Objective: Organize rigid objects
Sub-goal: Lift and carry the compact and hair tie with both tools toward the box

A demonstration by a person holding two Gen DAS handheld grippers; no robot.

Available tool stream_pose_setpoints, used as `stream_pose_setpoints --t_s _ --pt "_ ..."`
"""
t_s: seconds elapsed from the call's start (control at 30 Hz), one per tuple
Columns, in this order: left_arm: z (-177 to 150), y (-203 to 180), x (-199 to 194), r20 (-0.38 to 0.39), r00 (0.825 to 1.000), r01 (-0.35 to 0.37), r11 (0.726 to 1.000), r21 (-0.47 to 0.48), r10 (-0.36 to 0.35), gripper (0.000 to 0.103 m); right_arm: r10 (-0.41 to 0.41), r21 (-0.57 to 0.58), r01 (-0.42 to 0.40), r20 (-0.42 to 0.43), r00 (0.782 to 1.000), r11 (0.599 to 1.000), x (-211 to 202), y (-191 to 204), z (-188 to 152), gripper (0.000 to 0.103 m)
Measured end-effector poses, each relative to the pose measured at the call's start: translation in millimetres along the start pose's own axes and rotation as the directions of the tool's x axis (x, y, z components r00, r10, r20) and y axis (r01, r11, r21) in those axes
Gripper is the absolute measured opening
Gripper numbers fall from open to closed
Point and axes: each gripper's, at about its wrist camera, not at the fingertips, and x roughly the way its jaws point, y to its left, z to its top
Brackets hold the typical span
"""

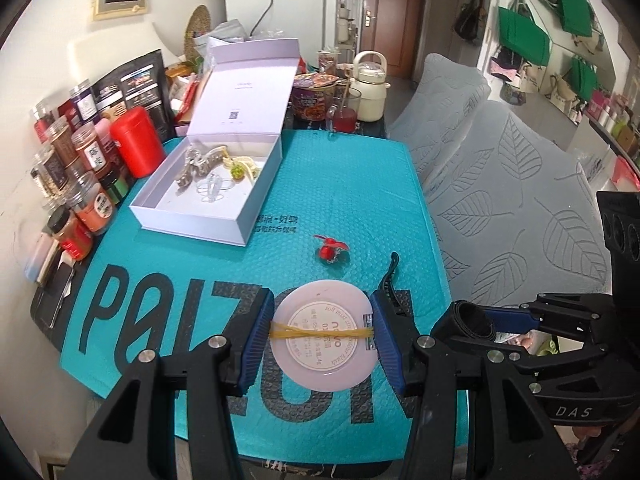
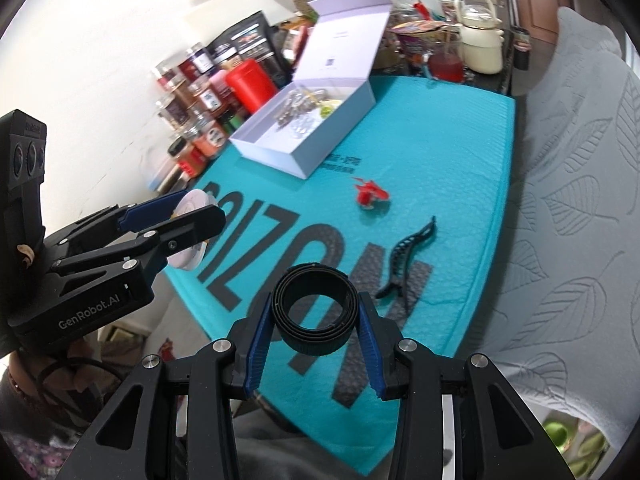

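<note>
Pink round compact (image 1: pixel 326 340) is clamped in the left gripper (image 1: pixel 324 344), black coiled strap (image 2: pixel 314 308) in the right gripper (image 2: pixel 314 344), both lifted above the tabletop's near edge, likely bound for the open box (image 1: pixel 208 196) at the far-left corner.

Both my grippers are tipped down at a fair angle and raised clear of the counter. The left gripper (image 1: pixel 322 334) has its blue fingers (image 1: pixel 256 344) squeezed against the rims of a flat round case (image 1: pixel 326 340), holding it face-up between them. The right gripper (image 2: pixel 316 330) sits just beside it on the right, its fingers (image 2: pixel 370 354) pinching a coiled black strap roll (image 2: pixel 314 308) from both sides. Neither pair is fully closed, since each has something wedged between.
</note>
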Motion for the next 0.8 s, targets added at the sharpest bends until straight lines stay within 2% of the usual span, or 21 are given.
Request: stream_pose_setpoints --t_s 0.13,0.3,0.8 --pt "-6 11 -8 0.009 1.000 -0.030 0.999 -0.038 0.030 0.049 0.022 -0.037 -0.022 -0.012 1.000 0.999 2 11 0 0.040" --pt "-10 27 -14 0.011 0.999 -0.031 0.997 -0.068 0.032 0.049 0.032 -0.068 -0.034 -0.022 0.999 0.997 7 25 4 0.040" --pt "13 92 -14 0.019 1.000 0.014 1.000 -0.009 -0.014 0.049 0.004 -0.049 -0.003 0.009 1.000 0.999 35 82 31 0.040"
